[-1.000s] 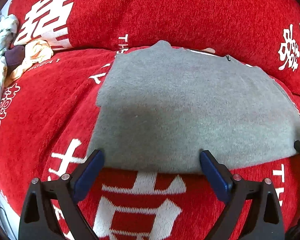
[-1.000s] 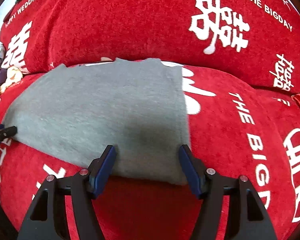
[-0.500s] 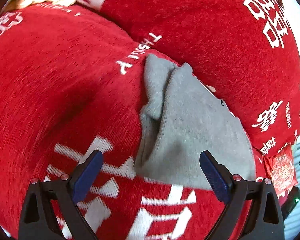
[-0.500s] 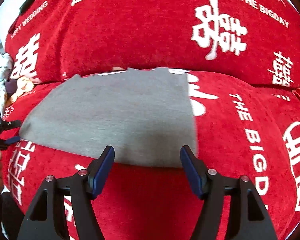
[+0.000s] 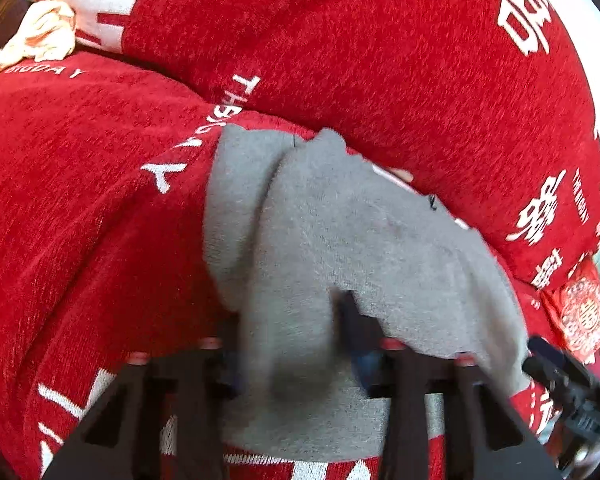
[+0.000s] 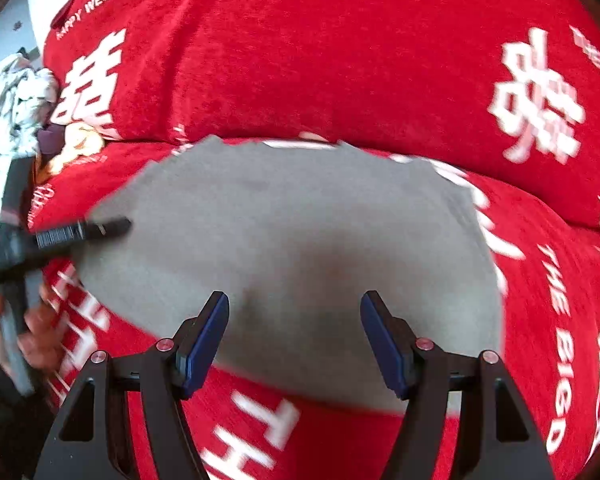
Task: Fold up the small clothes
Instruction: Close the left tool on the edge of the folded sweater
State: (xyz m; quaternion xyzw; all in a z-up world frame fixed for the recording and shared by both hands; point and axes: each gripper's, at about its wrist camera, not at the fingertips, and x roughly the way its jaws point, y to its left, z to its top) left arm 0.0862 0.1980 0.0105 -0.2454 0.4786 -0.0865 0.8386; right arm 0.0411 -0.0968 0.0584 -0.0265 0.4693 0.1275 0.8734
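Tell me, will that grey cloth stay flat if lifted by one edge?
Probably not. The grey knit garment already bunches between the closing left gripper, so it looks floppy. It seems light, and should drag rather than slide on the fuzzy red cover.

My right claw (image 6: 294, 340) is matte black plastic: two angular arms with triangular cut-outs near their bases, each ending in a flat dark-blue pad (image 6: 204, 344). A small round silver-pink screw head sits just behind each pad, and a second one further back on each arm. My left claw (image 5: 292, 344) is built the same way, black with reddish screw heads behind its fingers, though it shows blurred. Seen off to the left of my right claw, its ribbed black finger sticks out from a black handle, with my hand (image 6: 40, 340) below it.
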